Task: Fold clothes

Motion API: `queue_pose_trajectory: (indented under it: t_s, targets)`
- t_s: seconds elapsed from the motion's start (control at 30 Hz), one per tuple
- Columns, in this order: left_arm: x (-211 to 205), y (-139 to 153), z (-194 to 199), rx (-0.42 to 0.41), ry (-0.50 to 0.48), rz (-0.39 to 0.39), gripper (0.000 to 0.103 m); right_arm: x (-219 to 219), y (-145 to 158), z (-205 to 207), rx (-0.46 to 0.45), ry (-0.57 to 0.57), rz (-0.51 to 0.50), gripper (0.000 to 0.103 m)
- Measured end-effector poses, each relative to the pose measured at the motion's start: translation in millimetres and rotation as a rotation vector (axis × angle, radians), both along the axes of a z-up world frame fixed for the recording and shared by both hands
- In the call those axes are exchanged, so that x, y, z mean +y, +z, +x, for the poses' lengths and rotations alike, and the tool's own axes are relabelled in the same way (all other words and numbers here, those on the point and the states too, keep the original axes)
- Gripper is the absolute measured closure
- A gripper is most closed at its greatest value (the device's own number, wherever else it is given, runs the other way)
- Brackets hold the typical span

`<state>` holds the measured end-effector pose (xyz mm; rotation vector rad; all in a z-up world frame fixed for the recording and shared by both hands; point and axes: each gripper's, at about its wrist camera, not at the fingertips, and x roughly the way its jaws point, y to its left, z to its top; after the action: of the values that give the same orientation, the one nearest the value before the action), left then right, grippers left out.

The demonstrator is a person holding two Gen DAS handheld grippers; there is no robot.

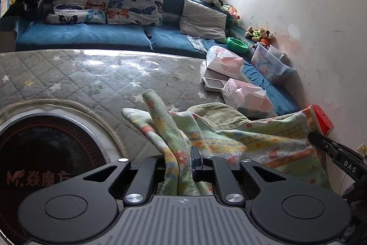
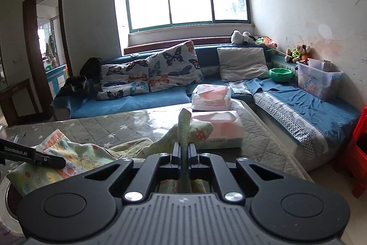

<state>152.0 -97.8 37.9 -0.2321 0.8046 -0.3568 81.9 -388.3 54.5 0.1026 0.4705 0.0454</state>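
Observation:
A pale green child's garment (image 1: pixel 240 137) with a cartoon print hangs stretched between both grippers above the quilted grey table cover (image 1: pixel 75 77). My left gripper (image 1: pixel 181 160) is shut on a bunched fold of it, and loose ends stick up past the jaws. In the right wrist view my right gripper (image 2: pixel 184 150) is shut on another thin edge of the garment (image 2: pixel 195 130). The right gripper's fingertip (image 1: pixel 321 141) shows at the cloth's far right corner in the left view. The left gripper's finger (image 2: pixel 45 159) reaches in from the left in the right view.
A round black induction hob (image 1: pixel 43 153) is set into the table at lower left. Pink tissue packs (image 2: pixel 213 95) and a white device (image 1: pixel 213 83) lie on the far table end. A blue corner sofa (image 2: pixel 142 102) holds butterfly cushions, a green bowl (image 2: pixel 281 74) and a clear box (image 2: pixel 318 79). Red stool (image 2: pixel 355 148) at right.

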Motion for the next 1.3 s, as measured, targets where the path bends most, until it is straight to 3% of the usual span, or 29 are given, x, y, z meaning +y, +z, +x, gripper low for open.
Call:
queue_pose_trajectory:
  t_s: [0.6, 1.13, 1.3]
  targets:
    - [-14.7, -25.4, 4.9, 0.077, -0.034, 0.03, 0.092, -14.0, -33.0, -0.7, 0.087, -0.027, 0.013, 0.098]
    - [4.6, -59.5, 1.9, 0.188, -0.04, 0.027, 0.091, -27.3, -72.1, 0.4, 0.201, -0.078, 0.034, 0.098]
    - [7.0, -60.3, -0.2, 0.182, -0.04, 0.048, 0.076, -29.3, -78.0, 3.9, 0.225, -0.095, 0.026, 0.092]
